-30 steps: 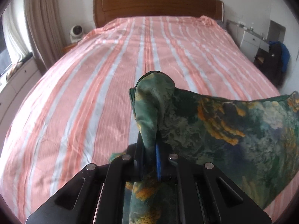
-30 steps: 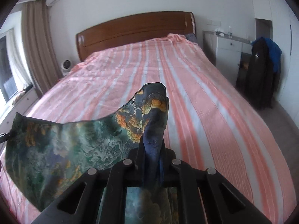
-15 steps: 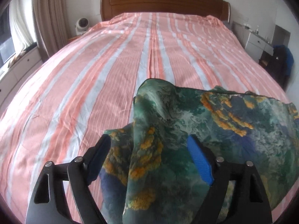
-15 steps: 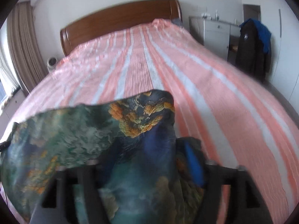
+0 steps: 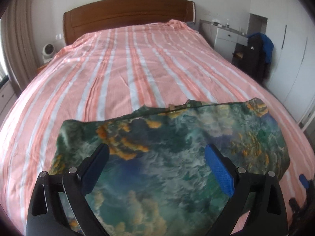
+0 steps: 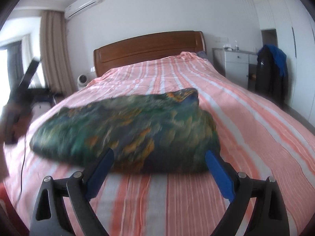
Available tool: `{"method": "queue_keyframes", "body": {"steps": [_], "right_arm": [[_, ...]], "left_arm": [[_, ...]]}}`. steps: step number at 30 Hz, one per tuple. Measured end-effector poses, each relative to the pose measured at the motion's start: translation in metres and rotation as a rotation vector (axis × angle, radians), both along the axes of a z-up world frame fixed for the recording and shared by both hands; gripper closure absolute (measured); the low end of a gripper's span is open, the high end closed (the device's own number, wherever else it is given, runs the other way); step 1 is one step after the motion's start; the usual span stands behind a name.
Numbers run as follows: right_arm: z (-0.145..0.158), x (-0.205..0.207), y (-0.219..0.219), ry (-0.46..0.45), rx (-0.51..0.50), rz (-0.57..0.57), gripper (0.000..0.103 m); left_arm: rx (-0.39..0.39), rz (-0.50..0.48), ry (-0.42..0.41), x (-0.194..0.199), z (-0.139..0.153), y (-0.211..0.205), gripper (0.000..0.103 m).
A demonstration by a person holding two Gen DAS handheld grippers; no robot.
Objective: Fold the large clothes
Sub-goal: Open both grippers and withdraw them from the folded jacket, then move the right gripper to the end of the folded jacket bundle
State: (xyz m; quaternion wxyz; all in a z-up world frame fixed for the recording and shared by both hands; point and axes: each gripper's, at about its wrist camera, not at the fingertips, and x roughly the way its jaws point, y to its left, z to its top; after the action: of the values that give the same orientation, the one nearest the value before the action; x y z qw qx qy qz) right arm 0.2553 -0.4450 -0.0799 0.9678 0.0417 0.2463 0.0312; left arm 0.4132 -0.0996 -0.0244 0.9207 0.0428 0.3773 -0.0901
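- The bed (image 5: 122, 74), under a pink-and-white striped cover, stretches away ahead of both pairs of jaws to a wooden headboard (image 5: 128, 13).
- The garment (image 5: 167, 157), a green, blue and orange print, lies spread on the near end of the bed.
- In the left wrist view the garment lies under and ahead of the left gripper (image 5: 156, 168); its cloth fills the whole gap between the two fingers and runs on past the fingertips, more to the right than to the left.
- The left jaws are opening, wide apart; the blue pads (image 5: 219, 170) show bare, with no cloth pinched between them.
- In the right wrist view the garment (image 6: 128, 129) lies just ahead of the right gripper (image 6: 159, 169), as a blurred low mound across the gap and off to the left of it; striped cover shows between the fingers below it.
- The right jaws are opening too, released, with nothing pressed between the pads (image 6: 218, 175).
- A dark coat (image 6: 269, 74) hangs well beyond the right fingers, beside a white cabinet (image 6: 236, 66).
- A small white fan (image 5: 48, 52) stands far ahead and left of the left jaws, beside the headboard.
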Motion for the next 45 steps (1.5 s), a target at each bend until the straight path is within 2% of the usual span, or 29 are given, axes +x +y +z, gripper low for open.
{"method": "queue_keyframes", "body": {"steps": [3,7,10,16,22,27,29,34,38,41,45], "right_arm": [[-0.020,-0.018,0.008,0.026,-0.079,0.037,0.010],[-0.023,-0.019,0.007,0.007,-0.072,0.067,0.010],[-0.028,-0.012,0.004,0.017,-0.066,0.070,0.010],[-0.037,-0.008,0.001,0.054,-0.037,0.085,0.010],[-0.039,-0.002,-0.009,0.076,0.005,0.062,0.010],[-0.043,0.001,-0.008,0.094,0.005,0.057,0.010],[-0.043,0.002,-0.009,0.094,0.004,0.056,0.010],[-0.044,0.002,-0.011,0.093,0.018,0.051,0.010],[-0.046,0.004,-0.016,0.102,0.045,0.045,0.010],[-0.047,0.004,-0.020,0.105,0.066,0.042,0.010],[-0.047,0.004,-0.023,0.106,0.084,0.037,0.010]], "left_arm": [[0.027,-0.055,0.066,0.027,-0.017,-0.036,0.005],[0.013,-0.019,0.164,0.054,-0.046,-0.052,0.005],[0.017,-0.033,0.187,0.051,-0.058,-0.056,0.005],[0.106,-0.160,0.137,-0.005,-0.061,-0.061,0.005],[0.124,-0.232,0.120,-0.068,-0.065,-0.050,0.004],[0.242,-0.343,0.114,-0.115,-0.073,-0.064,0.004],[0.267,-0.397,0.107,-0.128,-0.072,-0.071,0.004],[0.198,-0.420,0.093,-0.133,-0.050,-0.081,0.004],[0.120,-0.364,0.064,-0.117,-0.032,-0.085,0.004],[0.091,-0.340,0.053,-0.099,-0.031,-0.092,0.004],[0.078,-0.327,0.074,-0.087,-0.051,-0.102,0.004]]}}
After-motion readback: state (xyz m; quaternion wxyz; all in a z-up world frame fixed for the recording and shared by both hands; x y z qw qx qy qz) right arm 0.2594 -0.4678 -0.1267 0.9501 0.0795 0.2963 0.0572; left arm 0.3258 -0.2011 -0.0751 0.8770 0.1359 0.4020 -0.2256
